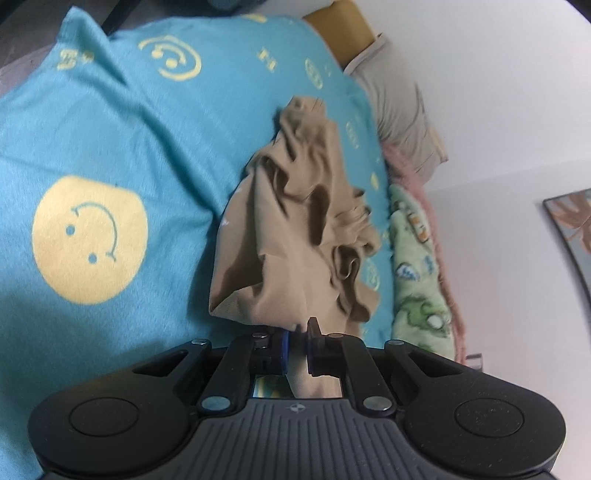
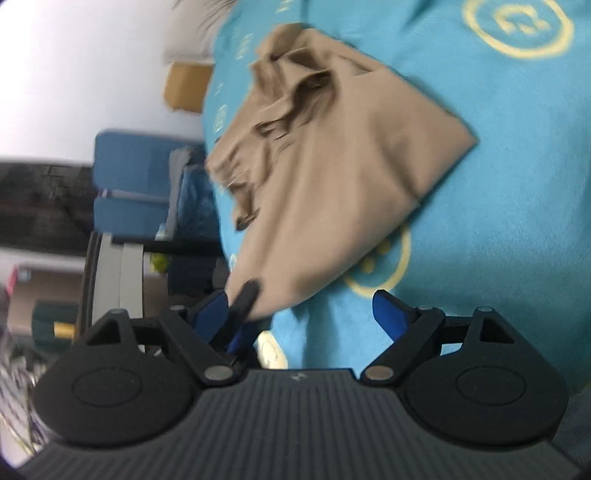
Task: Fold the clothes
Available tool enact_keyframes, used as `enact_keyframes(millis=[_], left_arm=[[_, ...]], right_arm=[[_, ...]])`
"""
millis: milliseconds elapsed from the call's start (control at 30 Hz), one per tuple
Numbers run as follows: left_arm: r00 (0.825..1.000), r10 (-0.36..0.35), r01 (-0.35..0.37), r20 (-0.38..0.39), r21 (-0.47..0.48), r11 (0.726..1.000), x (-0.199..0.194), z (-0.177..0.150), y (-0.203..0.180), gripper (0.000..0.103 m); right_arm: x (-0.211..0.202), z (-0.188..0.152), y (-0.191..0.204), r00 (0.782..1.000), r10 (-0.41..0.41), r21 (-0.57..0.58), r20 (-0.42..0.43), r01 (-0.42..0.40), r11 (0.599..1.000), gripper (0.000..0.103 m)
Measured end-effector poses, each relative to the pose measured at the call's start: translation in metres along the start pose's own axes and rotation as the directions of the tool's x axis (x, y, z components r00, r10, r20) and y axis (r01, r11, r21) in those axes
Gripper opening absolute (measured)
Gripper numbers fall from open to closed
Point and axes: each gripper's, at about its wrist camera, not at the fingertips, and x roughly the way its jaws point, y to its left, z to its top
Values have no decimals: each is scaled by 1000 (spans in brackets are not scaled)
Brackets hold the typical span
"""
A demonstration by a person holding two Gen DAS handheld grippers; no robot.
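A crumpled tan garment (image 1: 295,229) lies on a turquoise smiley-face blanket (image 1: 110,147). My left gripper (image 1: 297,341) is shut on the garment's near edge, with cloth pinched between its blue pads. In the right wrist view the same tan garment (image 2: 332,158) lies partly flat, bunched at its far left. My right gripper (image 2: 306,314) is open, its blue fingers (image 2: 388,314) wide apart just short of the garment's near corner. The other gripper's dark fingertip (image 2: 247,295) shows pinching that corner.
A green patterned blanket (image 1: 413,273) with a pink fringe lies along the bed's right side, a grey pillow (image 1: 399,110) and brown headboard (image 1: 343,29) beyond. Past the bed's edge stand blue boxes (image 2: 136,184) and a cardboard box (image 2: 188,85).
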Motion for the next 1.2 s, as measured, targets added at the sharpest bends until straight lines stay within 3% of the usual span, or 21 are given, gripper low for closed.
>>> enact_keyframes(millis=[100,167,200,333,400,633,733,867,933,1033,1200], left_arm=[[999,-20,20,35,-4,1000,-10,2,-3,8],[998,-22,22,52,18,1000,-16,0,-9,8],[998,-26,24,56,33,999,-20,-1,-12,8],[997,-33,28,77,63,998,-33,-6,-25,8],[996,-26,19,89,78,997,-40,-7,-35,8],[984,-107,87,143,141,986,-112,-22,-85,8],[980,-132,109,148,149,983,-159,-48,-92,8],[981,-128,106,148,148,983,-218,-93,-85,8],[983,-124,106,132,135,985,-234,-110,-81,8],[987,-100,82,122,146,986,-238,-114,-85,8],[992,-10,-6,124,130,992,-202,-80,-95,9]], right_arm=[[-8,11,-6,990,-47,39,132,42,998,65],[-18,12,-6,972,-83,42,222,76,996,45],[-21,13,-5,966,-91,38,243,84,996,29],[-33,6,10,945,-89,-65,315,115,991,11],[-42,2,23,932,-56,-150,357,117,982,10],[-109,-17,80,900,68,-371,430,107,923,10],[-138,-39,94,898,98,-440,428,112,891,10],[-182,-93,90,897,115,-530,427,146,835,10],[-201,-112,81,900,118,-539,420,143,830,10],[-215,-120,76,903,113,-532,413,139,835,10],[-182,-83,95,920,62,-501,386,152,852,10]])
